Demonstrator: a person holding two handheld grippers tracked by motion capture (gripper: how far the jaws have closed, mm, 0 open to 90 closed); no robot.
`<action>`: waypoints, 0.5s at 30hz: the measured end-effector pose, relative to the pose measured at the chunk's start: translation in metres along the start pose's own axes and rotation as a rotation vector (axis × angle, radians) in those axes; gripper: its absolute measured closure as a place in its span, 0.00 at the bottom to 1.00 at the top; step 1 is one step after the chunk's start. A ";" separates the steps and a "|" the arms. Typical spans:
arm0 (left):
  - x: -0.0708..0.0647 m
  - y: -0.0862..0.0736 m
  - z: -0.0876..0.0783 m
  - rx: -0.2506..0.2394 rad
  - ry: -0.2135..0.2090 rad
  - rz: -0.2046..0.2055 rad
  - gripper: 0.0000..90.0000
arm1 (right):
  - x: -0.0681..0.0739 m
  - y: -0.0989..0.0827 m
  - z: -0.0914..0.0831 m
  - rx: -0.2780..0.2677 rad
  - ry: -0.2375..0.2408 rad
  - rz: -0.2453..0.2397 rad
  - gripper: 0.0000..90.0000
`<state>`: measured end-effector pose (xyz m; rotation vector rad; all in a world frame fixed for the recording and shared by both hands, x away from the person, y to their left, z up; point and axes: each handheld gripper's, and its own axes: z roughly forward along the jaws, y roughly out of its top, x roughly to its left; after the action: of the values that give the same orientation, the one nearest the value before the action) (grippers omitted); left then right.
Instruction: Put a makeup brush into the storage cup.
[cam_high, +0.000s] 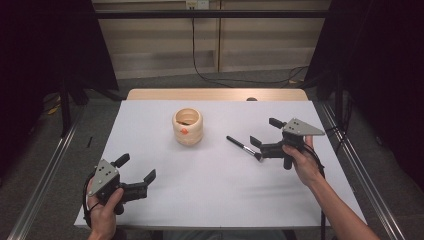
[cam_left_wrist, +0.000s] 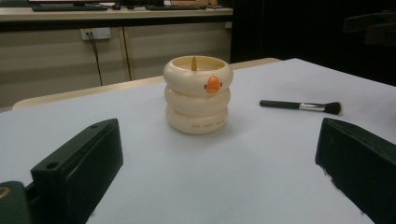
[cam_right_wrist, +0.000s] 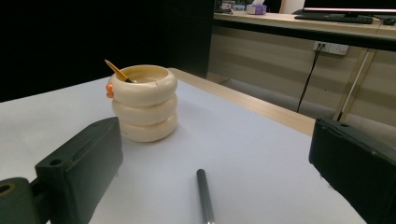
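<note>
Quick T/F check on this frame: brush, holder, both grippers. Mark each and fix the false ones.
1. The makeup brush lies flat on the table. True.
2. The right gripper is shut on the brush. False: its jaws stand open, the brush lying between them in the right gripper view, not clamped.
3. The cream ringed holder stands upright with an orange mark on its top ring. True.
4. The holder is empty. False: a thin yellowish stick leans inside it.
5. The left gripper is touching the holder. False: it is open and well short of the holder, near the table's front edge.
</note>
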<state>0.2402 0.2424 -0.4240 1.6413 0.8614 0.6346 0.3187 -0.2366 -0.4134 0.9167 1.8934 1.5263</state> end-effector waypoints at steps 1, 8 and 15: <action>0.000 0.000 0.000 0.002 0.001 0.004 0.01 | 0.000 0.002 0.003 0.007 0.002 -0.005 0.02; 0.000 0.000 0.000 0.001 0.001 0.006 0.01 | -0.008 0.008 0.014 0.024 -0.004 -0.007 0.04; 0.000 0.000 0.000 0.002 -0.003 0.006 0.01 | -0.014 0.013 0.020 0.071 0.000 -0.023 0.05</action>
<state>0.2403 0.2420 -0.4244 1.6471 0.8561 0.6352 0.3445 -0.2334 -0.4053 0.9219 1.9627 1.4544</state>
